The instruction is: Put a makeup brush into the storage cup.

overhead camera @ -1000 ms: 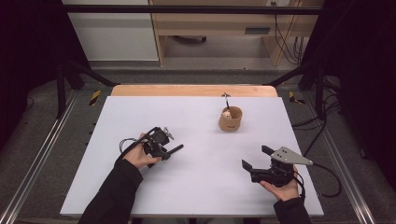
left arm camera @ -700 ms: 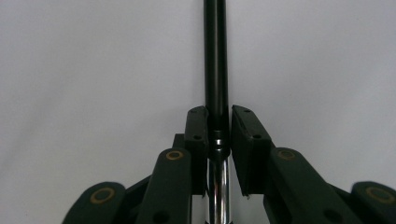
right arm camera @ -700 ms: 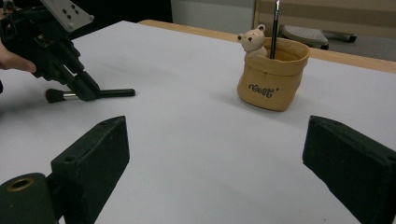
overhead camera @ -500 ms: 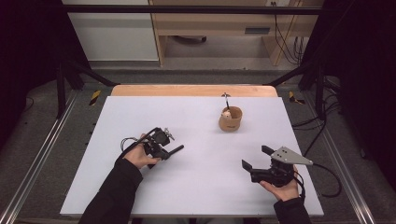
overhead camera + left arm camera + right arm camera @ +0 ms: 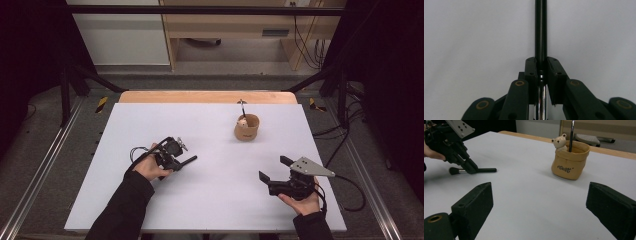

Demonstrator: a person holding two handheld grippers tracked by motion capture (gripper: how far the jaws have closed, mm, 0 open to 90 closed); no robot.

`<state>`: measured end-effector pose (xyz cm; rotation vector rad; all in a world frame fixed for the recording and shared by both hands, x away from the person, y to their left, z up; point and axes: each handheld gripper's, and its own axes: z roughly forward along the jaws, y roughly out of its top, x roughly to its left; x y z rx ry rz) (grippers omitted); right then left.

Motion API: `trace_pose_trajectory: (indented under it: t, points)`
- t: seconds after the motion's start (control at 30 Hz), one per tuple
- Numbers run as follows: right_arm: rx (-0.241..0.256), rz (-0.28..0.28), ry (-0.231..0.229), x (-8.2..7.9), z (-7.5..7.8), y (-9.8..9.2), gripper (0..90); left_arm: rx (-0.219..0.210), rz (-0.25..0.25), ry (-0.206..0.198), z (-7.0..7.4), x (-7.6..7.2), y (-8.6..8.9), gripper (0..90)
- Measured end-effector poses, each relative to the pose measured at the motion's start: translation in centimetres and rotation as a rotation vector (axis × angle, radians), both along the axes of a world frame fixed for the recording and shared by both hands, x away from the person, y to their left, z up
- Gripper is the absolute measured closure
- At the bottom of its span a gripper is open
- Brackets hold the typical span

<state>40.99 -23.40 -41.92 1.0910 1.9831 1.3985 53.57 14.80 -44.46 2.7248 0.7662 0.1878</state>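
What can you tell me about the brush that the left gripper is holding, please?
The brush is a slim makeup-type brush: a dark fluffy head, a short shiny metal ferrule and a long glossy black handle. It lies roughly level, just above or on the white table; which of the two cannot be told. The left gripper is shut on it, its fingers clamping where ferrule meets handle. The handle points towards the table's middle, well short of the tan pouch, which holds another brush.

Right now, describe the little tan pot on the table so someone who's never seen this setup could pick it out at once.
On the white table, look toward the far edge, right of centre: the tan pot stands alone there. It looks like a rolled-top paper bag with dark lettering, a small bear figure peeks over its rim, and a thin dark stick rises from it.
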Motion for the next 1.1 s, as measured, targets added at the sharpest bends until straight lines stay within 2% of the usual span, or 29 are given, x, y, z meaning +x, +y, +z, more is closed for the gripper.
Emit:
trace_pose_trajectory:
  t: [0.37, 0.67, 1.1]
  points:
    - [-0.003, 0.001, -0.001, 0.0, 0.1, 0.0, 7.8, -0.026, -0.029, -0.033, 1.7, -0.7, 0.1, 78.8]
    - [-0.030, -0.004, -0.005, 0.0, 0.2, 0.2, 7.6, -0.052, -0.056, -0.058, 2.8, -1.9, 0.4, 78.8]
    - [-0.063, 0.004, -0.005, 0.1, 0.7, 1.0, 7.6, -0.097, -0.101, -0.115, 4.6, -4.2, 1.0, 78.8]
